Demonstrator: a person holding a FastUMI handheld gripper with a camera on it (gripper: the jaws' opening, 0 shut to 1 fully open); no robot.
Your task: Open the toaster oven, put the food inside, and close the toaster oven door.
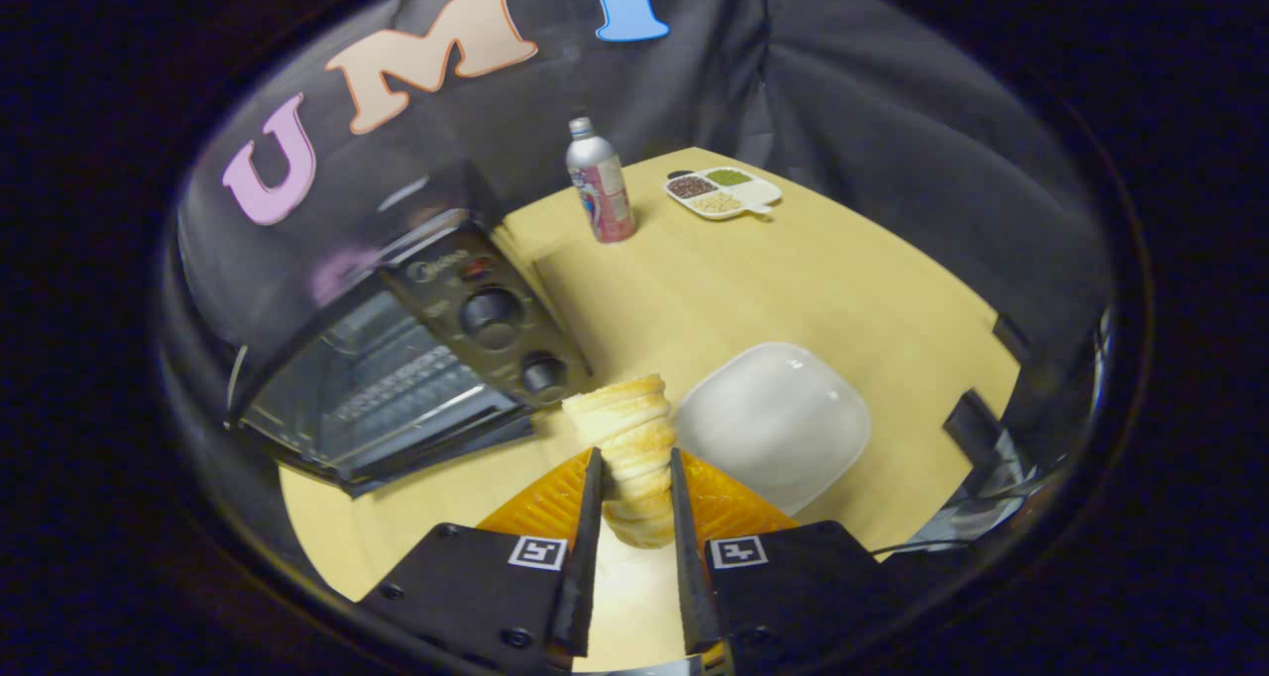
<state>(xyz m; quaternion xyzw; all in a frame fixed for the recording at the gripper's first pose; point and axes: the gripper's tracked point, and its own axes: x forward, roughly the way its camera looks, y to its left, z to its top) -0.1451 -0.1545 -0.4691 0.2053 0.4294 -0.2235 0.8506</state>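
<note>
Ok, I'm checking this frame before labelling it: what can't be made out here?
- Toaster oven interior: glare on the glass door hides what's inside.
- Dial markings on its control panel: too small.
- Pastry between the gripper fingers: its lower end is hidden by them.
- Divided dish contents: too small to identify.

gripper [634, 478] clamps pastry [627, 438]

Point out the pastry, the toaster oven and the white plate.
pastry [632, 438]: gripper view, flaky middle, held between the jaws.
toaster oven [493, 311]: gripper view, upper knob.
white plate [778, 420]: gripper view, bare centre.
</note>
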